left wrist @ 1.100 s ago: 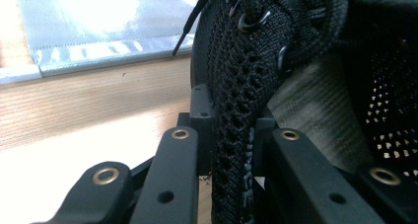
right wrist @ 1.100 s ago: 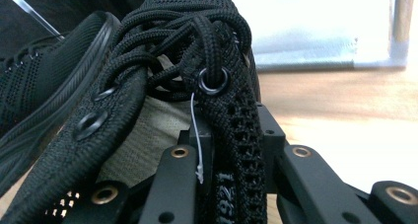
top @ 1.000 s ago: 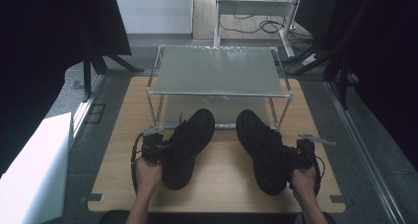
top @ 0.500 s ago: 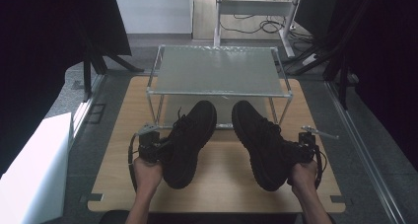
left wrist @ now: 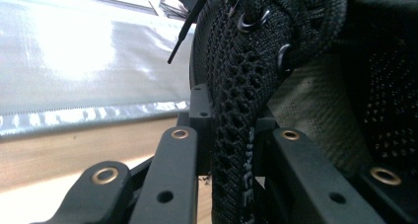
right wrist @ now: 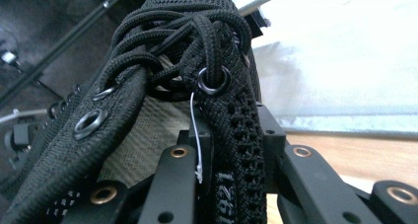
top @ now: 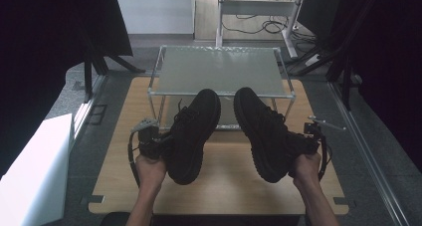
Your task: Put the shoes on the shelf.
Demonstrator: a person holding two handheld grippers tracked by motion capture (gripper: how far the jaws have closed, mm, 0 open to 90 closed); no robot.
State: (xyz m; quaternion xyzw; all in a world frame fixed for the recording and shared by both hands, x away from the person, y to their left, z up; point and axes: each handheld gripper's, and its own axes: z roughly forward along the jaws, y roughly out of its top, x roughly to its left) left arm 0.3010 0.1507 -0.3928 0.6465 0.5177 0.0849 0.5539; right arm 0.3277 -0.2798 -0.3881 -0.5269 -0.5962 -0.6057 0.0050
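Looks down and forward over the wooden table (top: 224, 186) from above in the high view. Rides pressed close against black shoe mesh in both gripper views, sharing the frosted rack shelf (top: 221, 70) (left wrist: 88, 61) (right wrist: 355, 61) beyond.

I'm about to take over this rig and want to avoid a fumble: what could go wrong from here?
Each gripper pinches only the thin mesh collar of its black shoe: left gripper on the left shoe, right gripper on the right shoe. A shoe might sag or slip. Toes near the rack's front rail could catch on it.
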